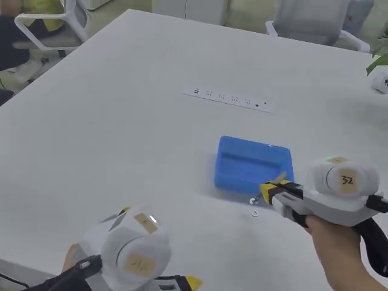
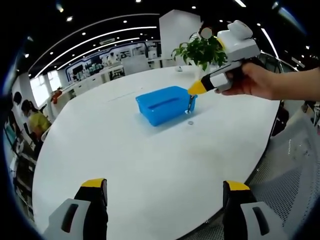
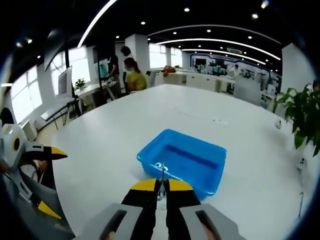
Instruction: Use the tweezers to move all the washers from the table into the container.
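Loose washer (image 1: 254, 213) lies on the table (image 1: 121, 133), just short of the blue container's (image 1: 253, 162) near wall. A held washer (image 3: 159, 165) seems caught at the tip of the tweezers (image 3: 161, 174), at the near rim, not yet over the basin.

Right gripper (image 3: 161, 186): jaws pressed onto the tweezers. Left gripper (image 2: 164, 184): jaws spread, empty, well back from the work.

Advice: hold an even squeeze and carry the tip past the rim before easing off.

The left gripper view gives the tweezers and loose washer side-on. The right gripper view looks straight down the tweezers into the basin.
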The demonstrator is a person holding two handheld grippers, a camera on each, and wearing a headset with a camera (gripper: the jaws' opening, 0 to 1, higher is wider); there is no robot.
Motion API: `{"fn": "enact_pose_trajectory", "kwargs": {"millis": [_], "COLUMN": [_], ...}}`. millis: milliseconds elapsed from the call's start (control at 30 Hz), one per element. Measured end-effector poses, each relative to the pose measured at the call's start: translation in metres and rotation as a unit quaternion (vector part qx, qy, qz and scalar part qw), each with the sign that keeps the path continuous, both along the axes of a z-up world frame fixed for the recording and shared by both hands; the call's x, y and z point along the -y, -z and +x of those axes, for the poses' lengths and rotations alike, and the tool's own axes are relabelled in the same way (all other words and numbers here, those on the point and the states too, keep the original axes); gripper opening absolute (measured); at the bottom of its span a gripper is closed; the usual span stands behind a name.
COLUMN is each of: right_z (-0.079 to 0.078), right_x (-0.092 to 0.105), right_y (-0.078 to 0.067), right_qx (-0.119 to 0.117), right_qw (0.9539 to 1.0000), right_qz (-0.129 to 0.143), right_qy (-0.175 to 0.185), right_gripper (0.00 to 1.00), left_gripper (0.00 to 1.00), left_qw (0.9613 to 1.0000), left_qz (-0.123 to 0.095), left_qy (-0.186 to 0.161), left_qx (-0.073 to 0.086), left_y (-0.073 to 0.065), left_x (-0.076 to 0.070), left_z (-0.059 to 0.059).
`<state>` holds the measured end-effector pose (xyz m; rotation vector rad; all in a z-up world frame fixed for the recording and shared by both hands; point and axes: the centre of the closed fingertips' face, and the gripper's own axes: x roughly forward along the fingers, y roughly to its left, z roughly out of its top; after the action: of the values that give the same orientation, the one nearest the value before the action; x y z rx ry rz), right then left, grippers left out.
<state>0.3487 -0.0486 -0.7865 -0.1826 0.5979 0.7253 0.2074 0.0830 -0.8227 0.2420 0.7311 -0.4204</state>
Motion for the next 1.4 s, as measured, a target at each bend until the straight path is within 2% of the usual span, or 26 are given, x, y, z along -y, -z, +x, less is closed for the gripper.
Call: {"fn": "enact_pose_trajectory", "kwargs": {"millis": [233, 533, 667, 900, 1100, 1167, 1267, 1400], "right_z": [0.003, 0.009, 0.019, 0.039, 0.054, 0.056, 0.056, 0.055], "right_x": [0.002, 0.0, -0.001, -0.002, -0.002, -0.003, -0.002, -0.002], "right_y": [-0.009, -0.015, -0.021, -0.029, -0.021, -0.016, -0.003, 0.004], "right_qx": [0.009, 0.022, 0.029, 0.044, 0.046, 0.04, 0.033, 0.022], "right_qw": [1.0, 0.9995, 0.9994, 0.9989, 0.9985, 0.9987, 0.9984, 0.9988], "right_qz": [0.0, -0.017, -0.017, -0.017, -0.029, -0.029, -0.046, -0.042], "right_qy": [0.0, -0.012, -0.011, -0.001, 0.004, 0.006, 0.008, 0.013], "right_gripper": [0.02, 0.02, 0.02, 0.02, 0.02, 0.02, 0.02, 0.02], "left_gripper": [0.99, 0.99, 0.99, 0.98, 0.98, 0.98, 0.98, 0.98], "left_qw": [1.0, 1.0, 1.0, 1.0, 0.9999, 1.0, 1.0, 1.0], "left_qz": [-0.002, -0.001, -0.001, 0.0, 0.006, 0.005, 0.006, 0.005], "left_qy": [-0.002, -0.001, 0.001, 0.003, 0.007, 0.005, -0.001, -0.003], "left_qx": [0.003, 0.003, -0.004, 0.002, 0.005, 0.007, 0.003, 0.0], "left_y": [-0.001, -0.001, 0.001, -0.001, -0.001, -0.002, -0.001, 0.0], "left_x": [0.0, 0.0, 0.0, 0.001, 0.001, 0.0, -0.002, -0.002], "left_z": [0.0, 0.0, -0.001, -0.001, -0.001, 0.0, 0.0, 0.0]}}
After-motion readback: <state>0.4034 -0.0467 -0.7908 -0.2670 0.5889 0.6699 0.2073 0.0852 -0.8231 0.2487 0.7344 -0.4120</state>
